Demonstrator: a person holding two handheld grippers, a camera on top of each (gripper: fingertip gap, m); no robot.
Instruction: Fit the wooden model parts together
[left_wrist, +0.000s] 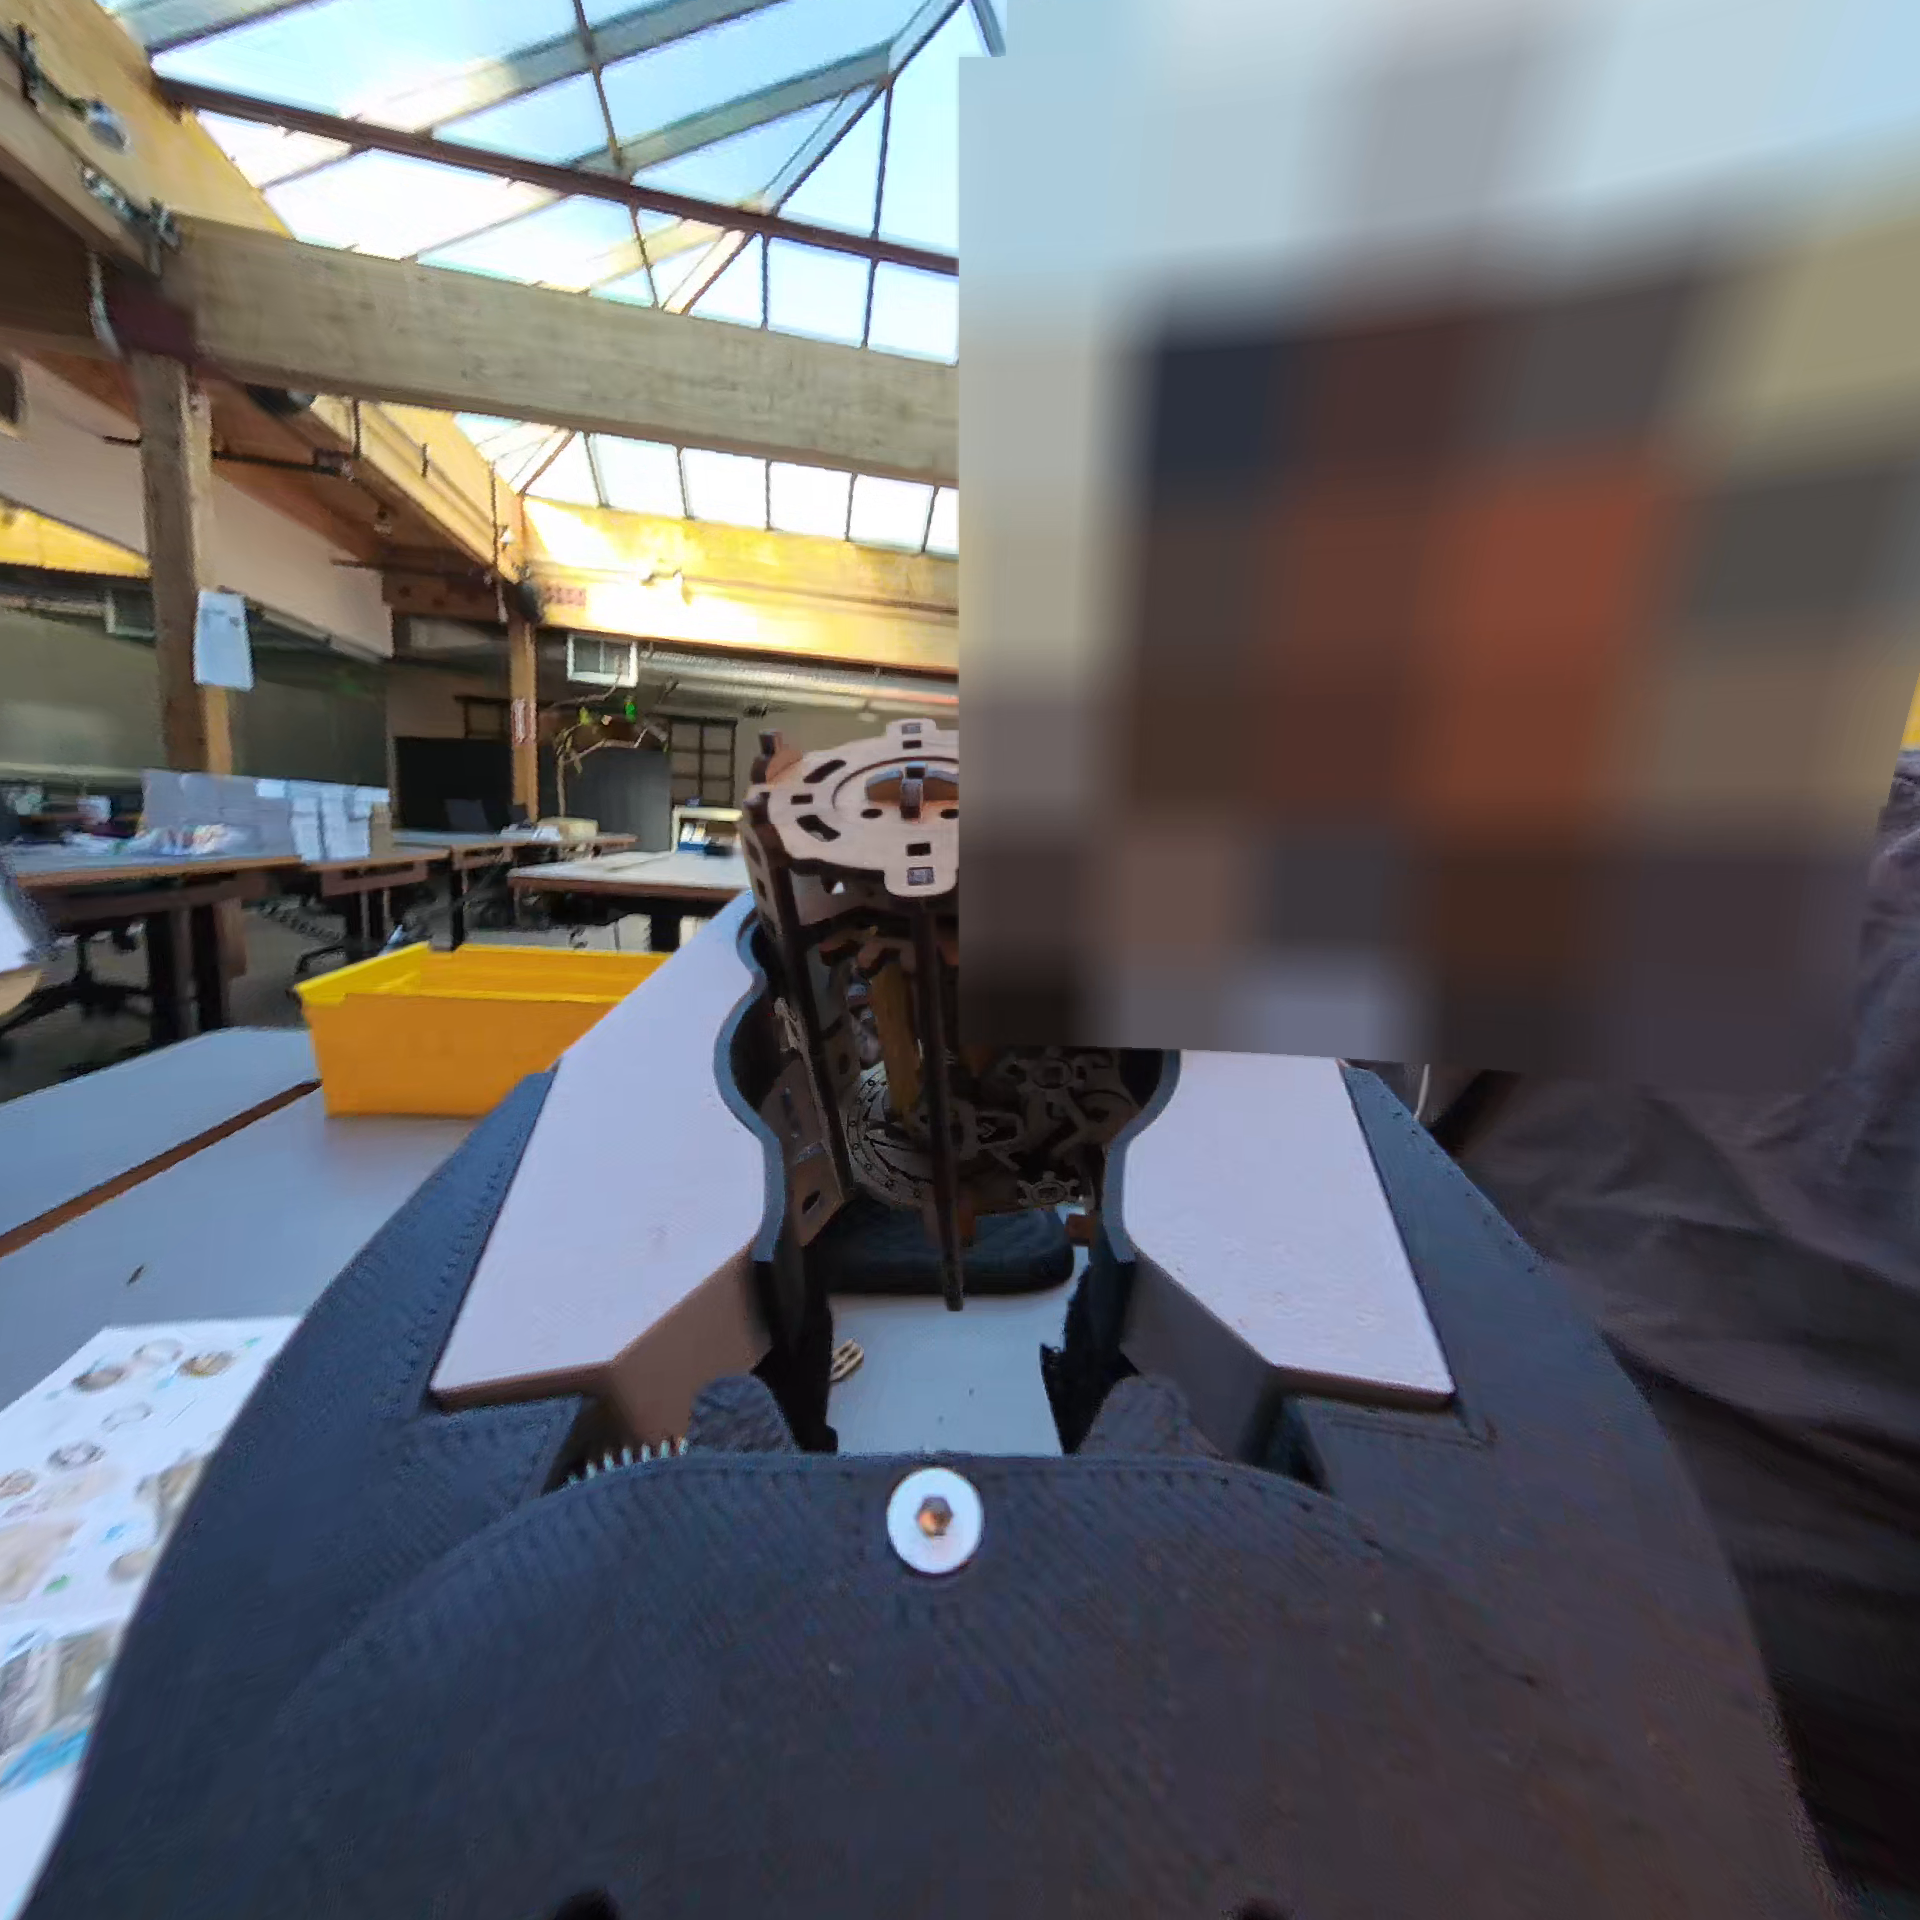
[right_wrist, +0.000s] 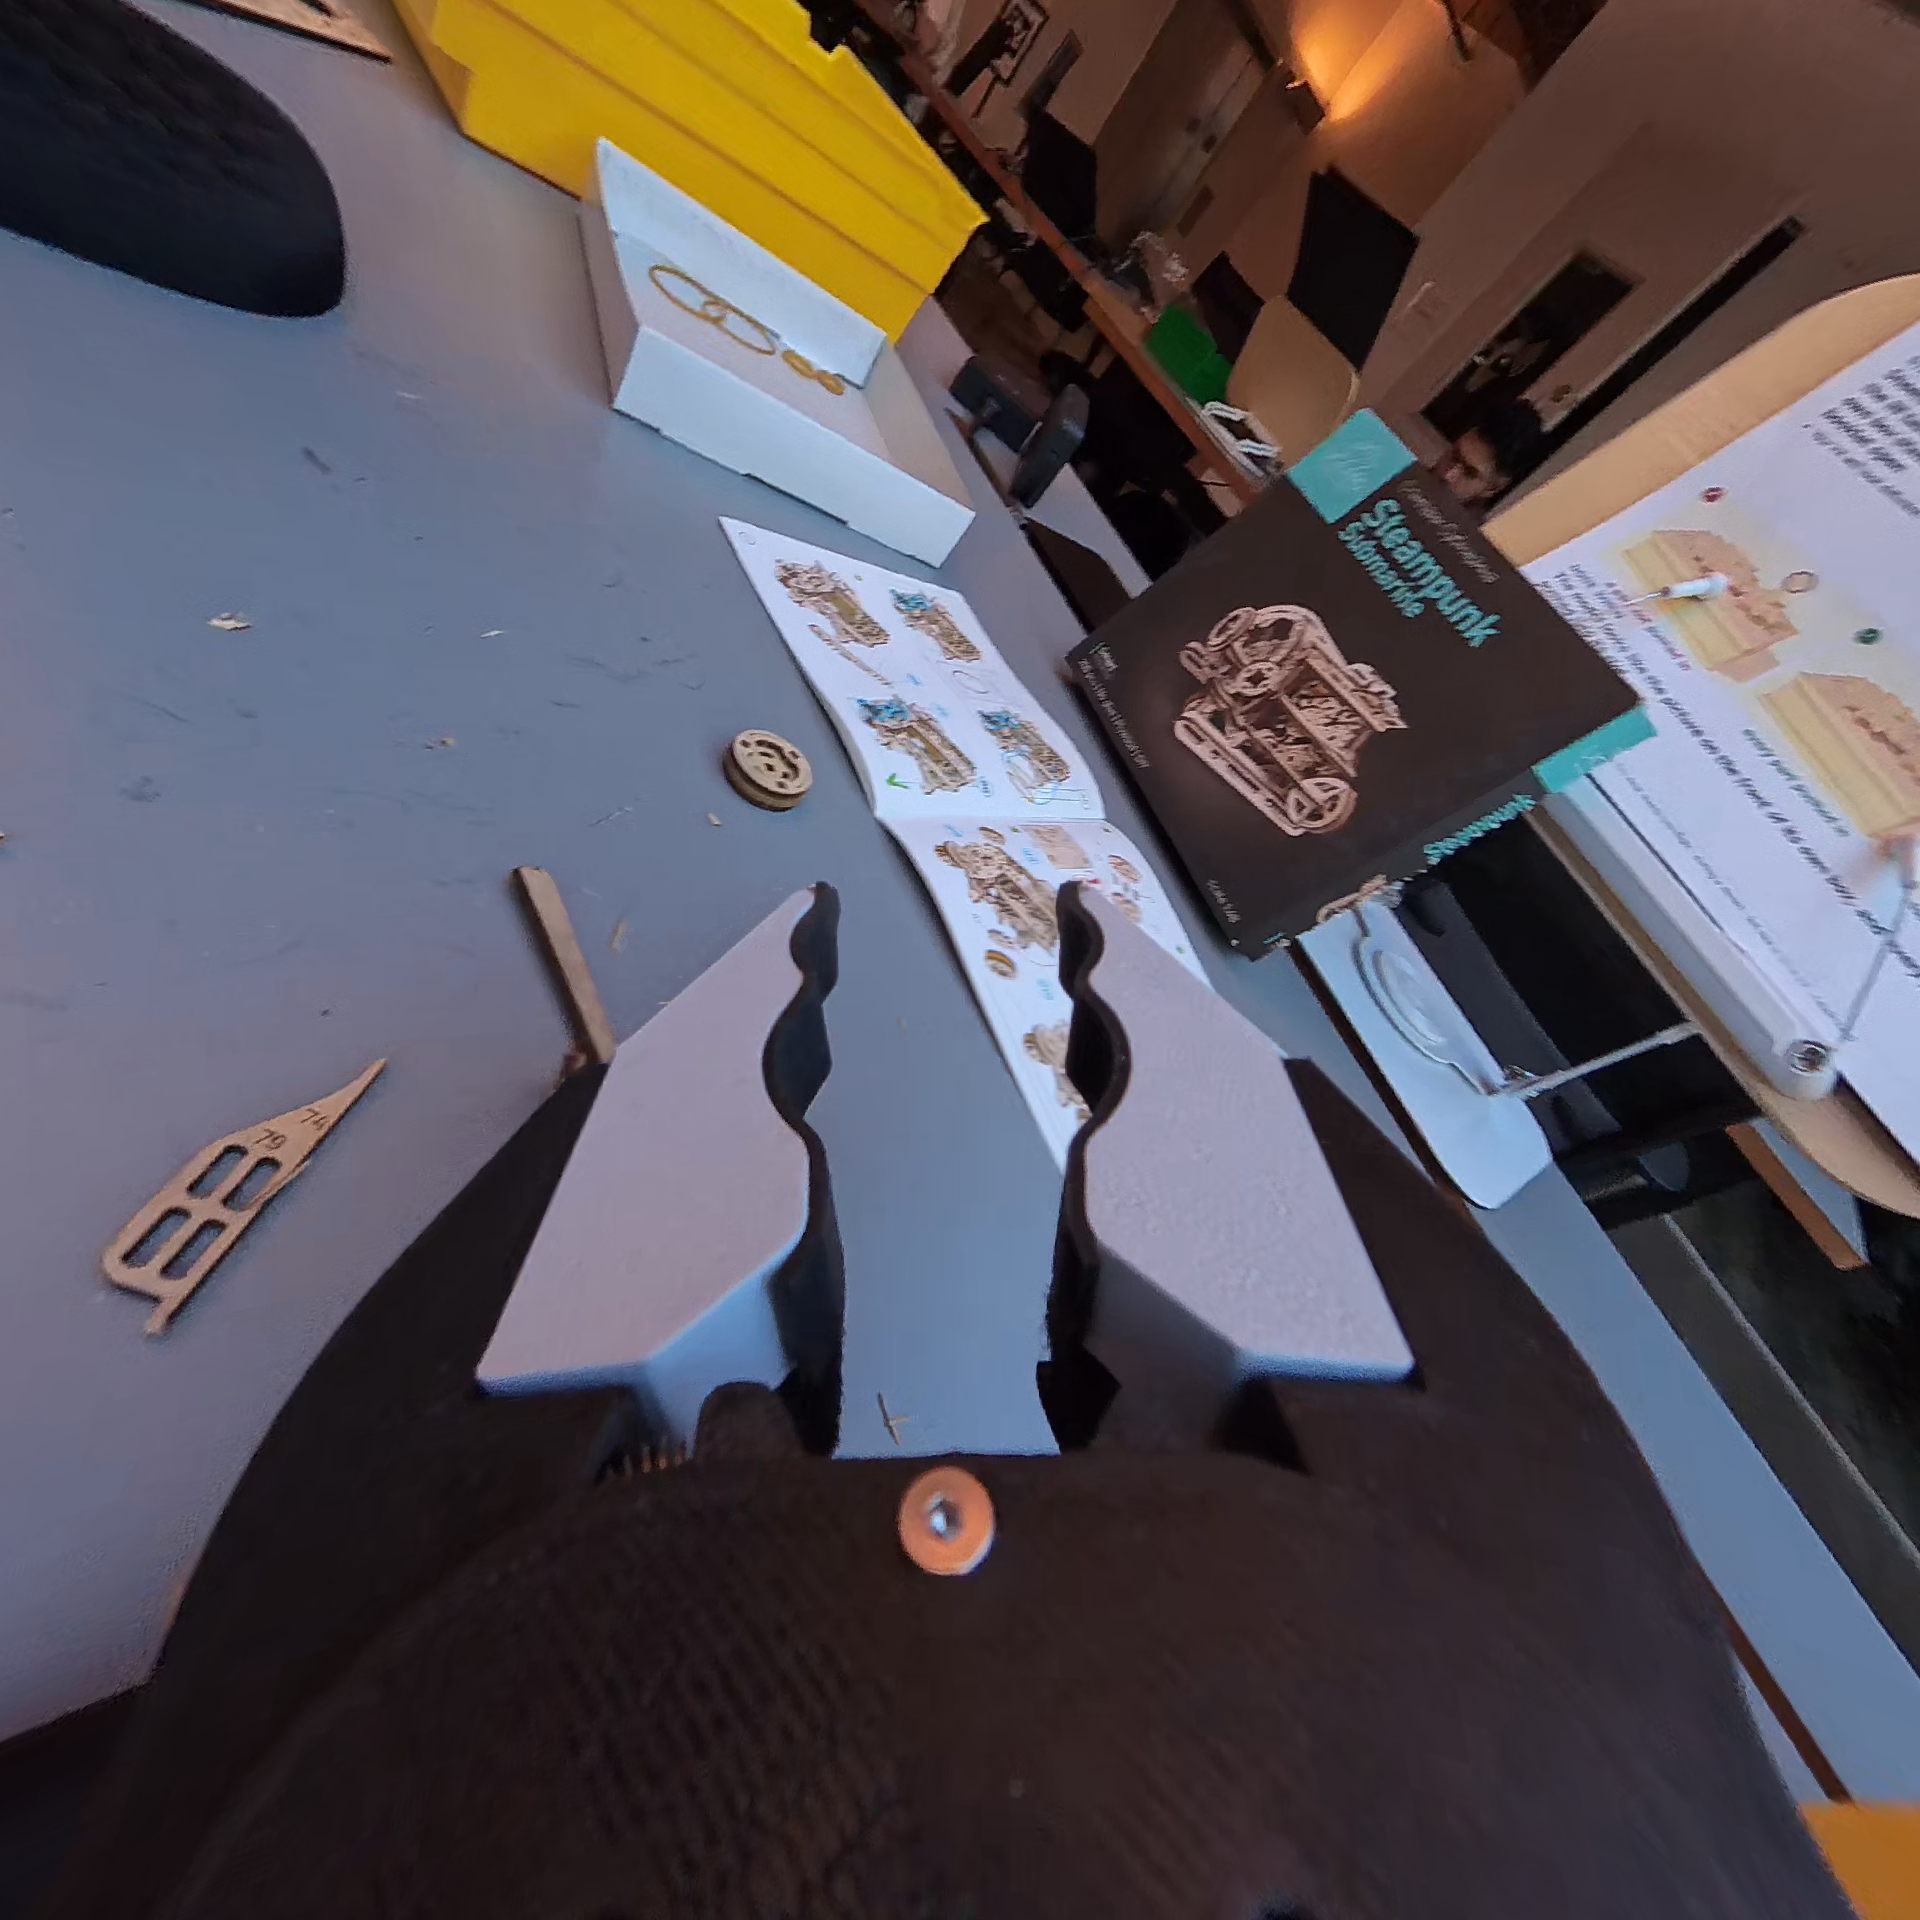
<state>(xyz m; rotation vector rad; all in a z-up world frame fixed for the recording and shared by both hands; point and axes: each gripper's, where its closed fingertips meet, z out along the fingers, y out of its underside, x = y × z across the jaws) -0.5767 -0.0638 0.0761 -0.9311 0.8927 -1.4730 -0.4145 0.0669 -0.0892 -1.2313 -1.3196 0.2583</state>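
**Wooden model gripped at left, right gripper empty**

Left wrist view, left to right: printed instruction sheet (left_wrist: 94, 1475) at near left on the grey table (left_wrist: 208, 1174); yellow plastic bin (left_wrist: 457, 1023) farther back. At centre, left gripper (left_wrist: 940, 1091) pinching the dark brown wooden gear model (left_wrist: 883, 935), held upright between its fingers (left_wrist: 644, 1174), above the table.

Right wrist view, left to right: flat pointed wooden offcut (right_wrist: 223, 1195) near left; thin wooden stick (right_wrist: 566, 961); small round wooden disc (right_wrist: 767, 769) farther out. Right gripper (right_wrist: 945, 914) spread apart, holding nothing, over the table. Open instruction booklet (right_wrist: 956, 748) just right of the fingertips; white shallow cardboard tray (right_wrist: 748, 374) beyond; black model box (right_wrist: 1351, 707) at far right.
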